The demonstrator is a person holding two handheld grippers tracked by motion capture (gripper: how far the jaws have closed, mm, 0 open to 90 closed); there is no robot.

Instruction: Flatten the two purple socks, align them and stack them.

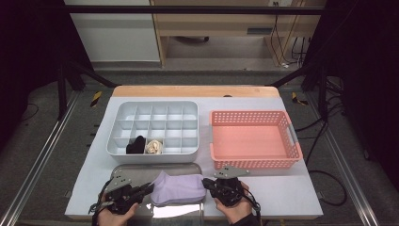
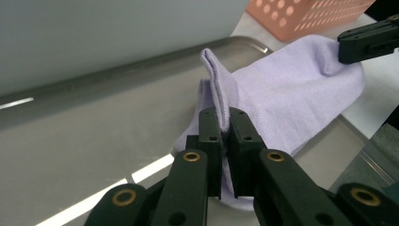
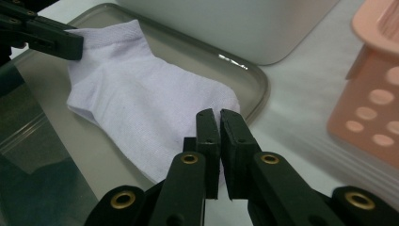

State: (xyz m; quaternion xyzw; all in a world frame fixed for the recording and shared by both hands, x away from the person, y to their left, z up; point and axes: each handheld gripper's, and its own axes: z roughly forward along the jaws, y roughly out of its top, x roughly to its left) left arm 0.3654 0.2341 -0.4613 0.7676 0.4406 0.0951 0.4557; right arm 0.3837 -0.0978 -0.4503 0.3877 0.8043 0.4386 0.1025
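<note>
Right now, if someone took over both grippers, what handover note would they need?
Left gripper: shut on the cuff end of the lilac cotton sock.
Right gripper: shut on the sock's toe end.
The sock lies stretched over the flat metal tray at the near table edge.
Done: a black sock roll and a cream sock roll sit in the grey compartment organiser.
Left: probably roll the sock and put it in a free compartment. The pink perforated plastic basket is empty.

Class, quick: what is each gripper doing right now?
Left gripper: closed on the lilac sock.
Right gripper: closed on the sock's other end.
</note>
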